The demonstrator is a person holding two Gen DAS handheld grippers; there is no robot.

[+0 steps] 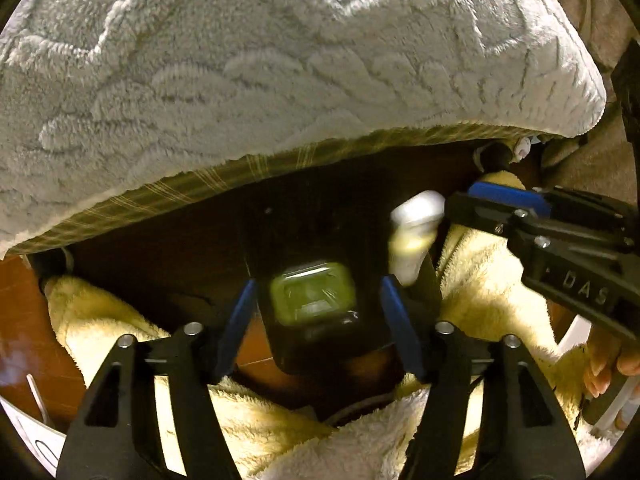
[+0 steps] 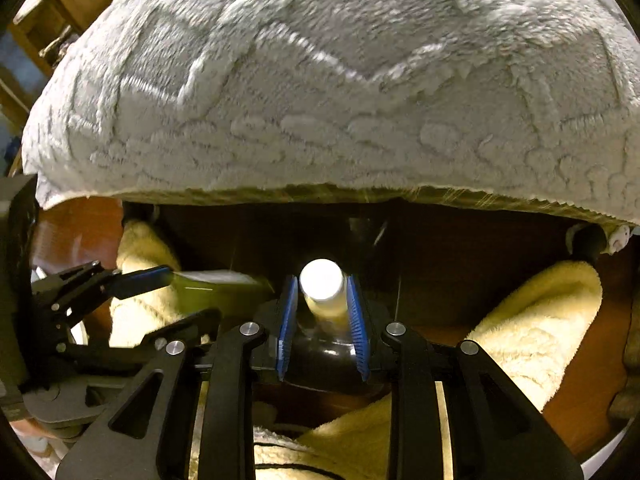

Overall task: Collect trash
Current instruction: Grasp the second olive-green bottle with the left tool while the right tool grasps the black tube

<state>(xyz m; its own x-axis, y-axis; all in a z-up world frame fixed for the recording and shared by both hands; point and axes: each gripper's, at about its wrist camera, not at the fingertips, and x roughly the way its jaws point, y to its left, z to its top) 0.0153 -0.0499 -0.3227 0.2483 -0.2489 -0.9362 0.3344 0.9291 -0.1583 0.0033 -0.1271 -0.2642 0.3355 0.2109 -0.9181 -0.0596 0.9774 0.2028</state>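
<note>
My left gripper [image 1: 314, 308] holds a green rectangular container [image 1: 312, 294] between its blue pads, over a dark bin [image 1: 320, 344] below; it also shows in the right wrist view [image 2: 216, 284] at the left. My right gripper [image 2: 323, 304] is shut on a small white and pale yellow bottle [image 2: 323, 286], cap toward the camera. In the left wrist view that bottle [image 1: 414, 236] hangs blurred from the right gripper [image 1: 456, 208] coming in from the right.
A big grey fluffy blanket [image 1: 280, 60] over a plaid-edged seat fills the upper half of both views. Yellow fleece cloth [image 1: 492, 280] lies on the reddish wood floor [image 1: 24, 308] around the bin. A chair leg [image 2: 588, 240] stands at the right.
</note>
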